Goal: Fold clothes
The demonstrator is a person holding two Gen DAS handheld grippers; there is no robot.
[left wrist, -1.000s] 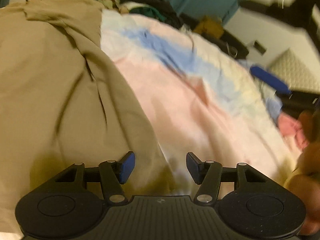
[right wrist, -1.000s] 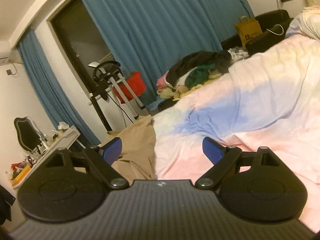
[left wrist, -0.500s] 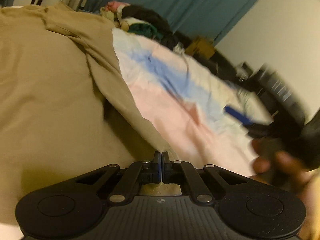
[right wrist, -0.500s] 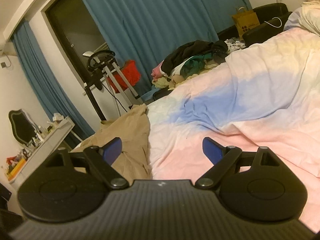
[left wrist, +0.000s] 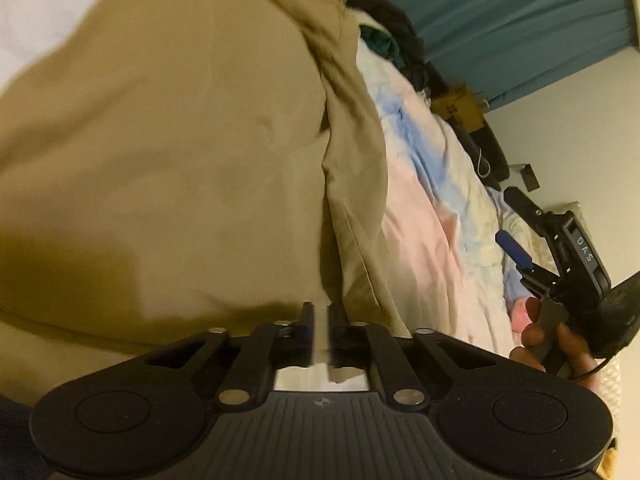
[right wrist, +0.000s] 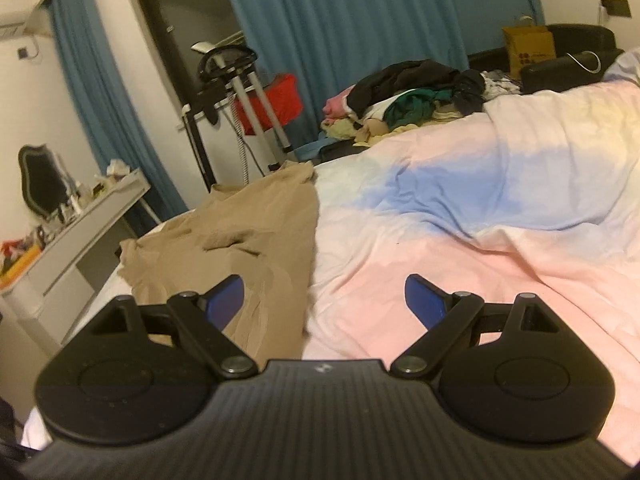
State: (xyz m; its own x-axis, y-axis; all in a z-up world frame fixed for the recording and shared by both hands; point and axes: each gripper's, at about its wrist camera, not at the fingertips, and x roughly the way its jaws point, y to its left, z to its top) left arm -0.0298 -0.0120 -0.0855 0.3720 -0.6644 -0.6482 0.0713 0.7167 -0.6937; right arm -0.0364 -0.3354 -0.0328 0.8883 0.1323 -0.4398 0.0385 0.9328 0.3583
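- My left gripper [left wrist: 319,322] has its jaws drawn almost together, with only a narrow slit left between them. The edge of the tan garment [left wrist: 168,152] runs right up to the tips; it looks pinched there, though the fold hides the contact itself.
- Seen from the left wrist, the tan cloth fills everything ahead and to the left of my left jaws, with a long fold running away just to their right.
- My right gripper [right wrist: 323,298] is wide open — both blue pads spread far apart, nothing between them.
- From the right wrist, the garment [right wrist: 256,232] lies ahead and to the left of my right jaws, flat and creased; its near end passes under the left blue pad [right wrist: 226,300].
- The pastel duvet [right wrist: 460,216] — pink, blue and pale yellow — spreads ahead and to the right of the right jaws, under the garment.
- Far ahead of the right jaws, a heap of clothes [right wrist: 412,92] sits at the bed's far edge, before the blue curtain [right wrist: 360,20].
- In the left wrist view my right hand [left wrist: 556,344] shows at the right, grasping its gripper's handle.
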